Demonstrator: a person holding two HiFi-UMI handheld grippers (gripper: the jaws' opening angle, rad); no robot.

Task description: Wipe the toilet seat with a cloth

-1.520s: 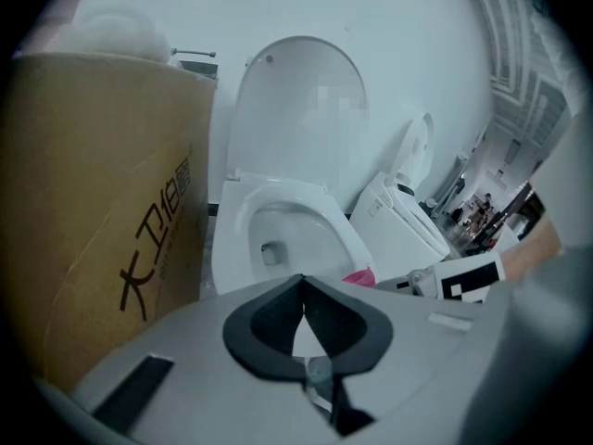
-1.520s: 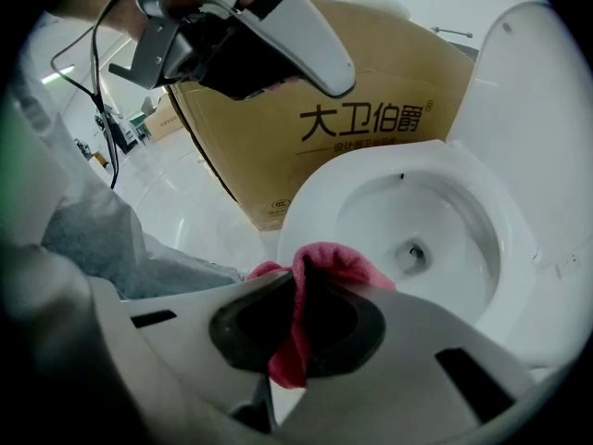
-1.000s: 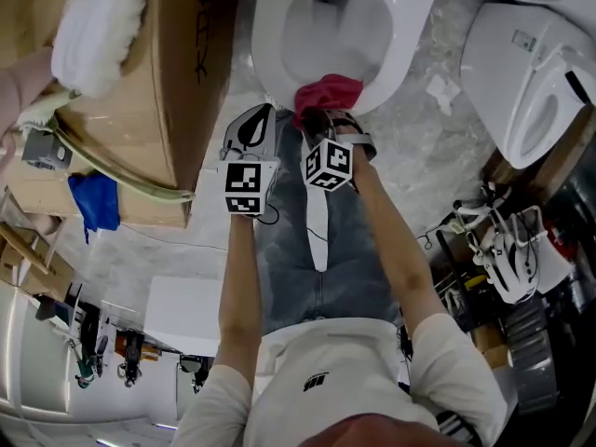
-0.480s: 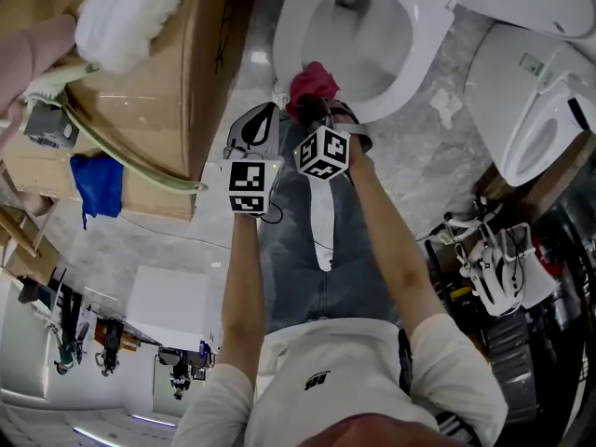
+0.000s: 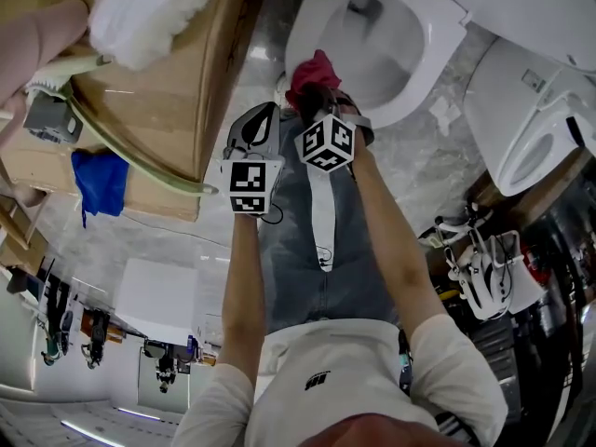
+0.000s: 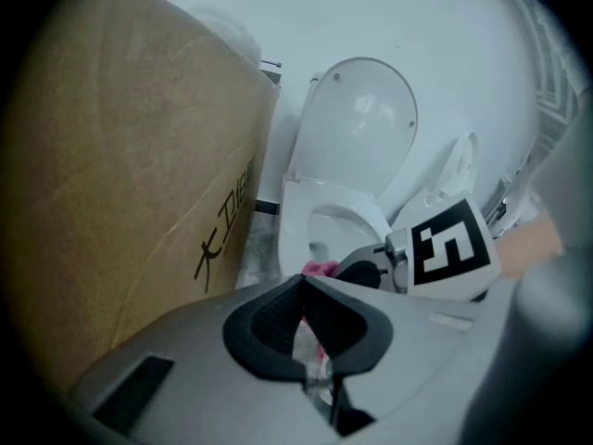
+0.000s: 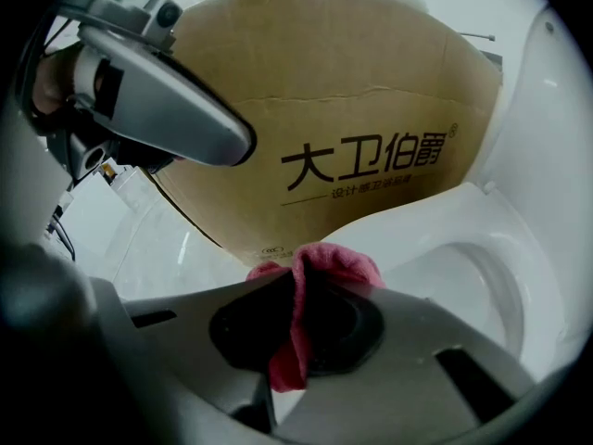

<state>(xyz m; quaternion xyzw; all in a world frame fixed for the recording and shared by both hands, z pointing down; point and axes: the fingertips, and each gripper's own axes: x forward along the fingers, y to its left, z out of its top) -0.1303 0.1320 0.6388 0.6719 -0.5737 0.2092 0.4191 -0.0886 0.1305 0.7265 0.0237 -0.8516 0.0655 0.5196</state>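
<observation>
A white toilet seat (image 5: 426, 59) rings the bowl at the top of the head view, its lid (image 6: 361, 128) raised. A red-pink cloth (image 5: 312, 71) lies on the seat's near-left rim. My right gripper (image 5: 318, 96) is shut on it, and the cloth (image 7: 326, 262) bunches up between the jaws over the seat (image 7: 422, 230). My left gripper (image 5: 264, 113) hangs just left of it, short of the rim, shut with nothing in it (image 6: 303, 282). From the left gripper view the cloth (image 6: 321, 269) peeks out beyond the jaws.
A big cardboard box (image 5: 172, 73) stands close on the toilet's left, with a white fluffy pad (image 5: 149, 7) on top. A second toilet (image 5: 526, 110) is at the right. Crumpled tissue (image 5: 445, 110) lies on the marble floor. Cables and gear (image 5: 475, 268) crowd the right side.
My right gripper has slid the cloth leftwards along the seat's front rim, from the middle to the near-left corner. The left gripper has hardly moved.
</observation>
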